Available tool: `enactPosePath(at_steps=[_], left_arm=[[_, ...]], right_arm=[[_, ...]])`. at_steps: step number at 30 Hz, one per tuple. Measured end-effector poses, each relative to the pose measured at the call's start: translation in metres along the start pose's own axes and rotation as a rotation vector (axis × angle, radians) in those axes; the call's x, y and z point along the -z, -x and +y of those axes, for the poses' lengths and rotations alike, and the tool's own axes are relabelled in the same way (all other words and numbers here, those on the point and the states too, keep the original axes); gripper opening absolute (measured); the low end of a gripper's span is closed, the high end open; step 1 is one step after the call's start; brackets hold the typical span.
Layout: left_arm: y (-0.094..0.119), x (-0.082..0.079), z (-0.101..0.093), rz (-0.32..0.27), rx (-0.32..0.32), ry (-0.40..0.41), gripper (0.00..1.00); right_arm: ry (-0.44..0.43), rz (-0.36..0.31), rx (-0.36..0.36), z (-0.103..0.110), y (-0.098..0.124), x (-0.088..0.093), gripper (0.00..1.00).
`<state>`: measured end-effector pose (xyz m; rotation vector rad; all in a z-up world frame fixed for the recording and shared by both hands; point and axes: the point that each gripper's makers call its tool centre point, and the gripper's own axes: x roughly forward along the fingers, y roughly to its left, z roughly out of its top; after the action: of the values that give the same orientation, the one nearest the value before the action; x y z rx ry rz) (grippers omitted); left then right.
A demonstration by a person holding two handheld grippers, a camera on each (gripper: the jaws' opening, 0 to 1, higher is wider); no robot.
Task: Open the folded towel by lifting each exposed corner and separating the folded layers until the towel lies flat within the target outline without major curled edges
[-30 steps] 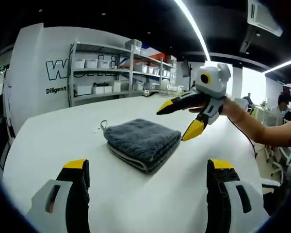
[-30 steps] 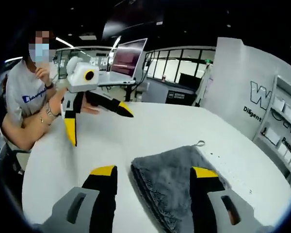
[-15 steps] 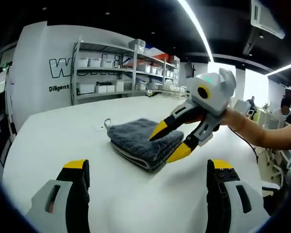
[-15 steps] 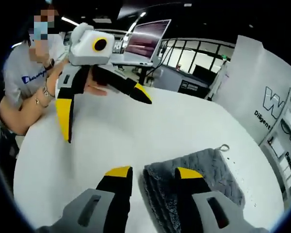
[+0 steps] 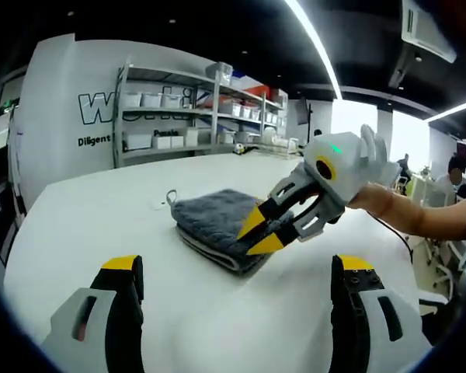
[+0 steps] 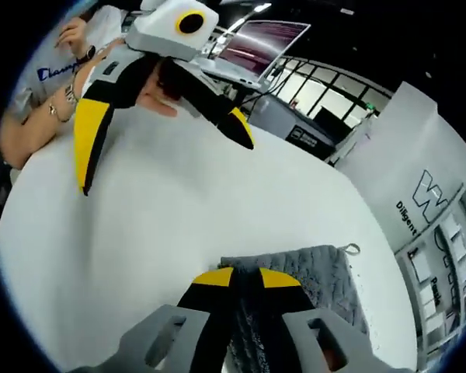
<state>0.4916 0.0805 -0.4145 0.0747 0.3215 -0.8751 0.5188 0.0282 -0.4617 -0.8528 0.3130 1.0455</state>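
A grey folded towel [image 5: 213,217] lies on the white table [image 5: 101,210], its hanging loop [image 5: 168,197] at the far left corner. My right gripper [image 5: 260,233] comes in from the right, its yellow tips closed on the towel's near right edge. In the right gripper view its own jaws [image 6: 245,278] stand almost together with the edge of the towel [image 6: 314,272] pinched between them. My left gripper [image 5: 238,268] is open and empty, held back from the towel above the near table. It hangs wide open above the table in the right gripper view [image 6: 165,165].
Metal shelves [image 5: 163,116] with white boxes stand beyond the far edge of the table. A person [image 6: 58,70] sits at the table [image 6: 140,233] behind the left gripper. A lit screen [image 6: 260,43] stands farther back. More people [image 5: 458,167] are at the far right.
My right gripper came down to the towel's near edge and its jaws closed on it. The left gripper stayed open and hardly moved.
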Motion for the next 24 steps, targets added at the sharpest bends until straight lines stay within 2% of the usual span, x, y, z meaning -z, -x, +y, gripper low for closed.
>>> enactPosePath(at_steps=[2, 8, 16, 18, 19, 24], left_arm=[[0.000, 0.001, 0.000, 0.002, -0.003, 0.001, 0.99], [0.000, 0.001, -0.001, 0.001, -0.004, 0.001, 0.99], [0.000, 0.001, 0.000, 0.001, -0.003, 0.001, 0.99], [0.000, 0.002, 0.001, 0.006, -0.004, 0.002, 0.99], [0.000, 0.003, 0.001, 0.010, -0.005, -0.001, 0.99], [-0.001, 0.005, -0.002, 0.021, 0.001, -0.004, 0.99]], right_arm=[[-0.011, -0.008, 0.003, -0.002, 0.002, 0.000, 0.03], [-0.125, -0.097, 0.046, -0.018, 0.014, -0.008, 0.01], [-0.314, -0.223, 0.210, -0.059, 0.057, -0.012, 0.01], [-0.345, -0.215, 0.260, -0.069, 0.067, -0.005, 0.01], [-0.345, -0.204, 0.266, -0.071, 0.070, -0.002, 0.01], [-0.386, -0.245, 0.291, -0.076, 0.086, 0.003, 0.01]])
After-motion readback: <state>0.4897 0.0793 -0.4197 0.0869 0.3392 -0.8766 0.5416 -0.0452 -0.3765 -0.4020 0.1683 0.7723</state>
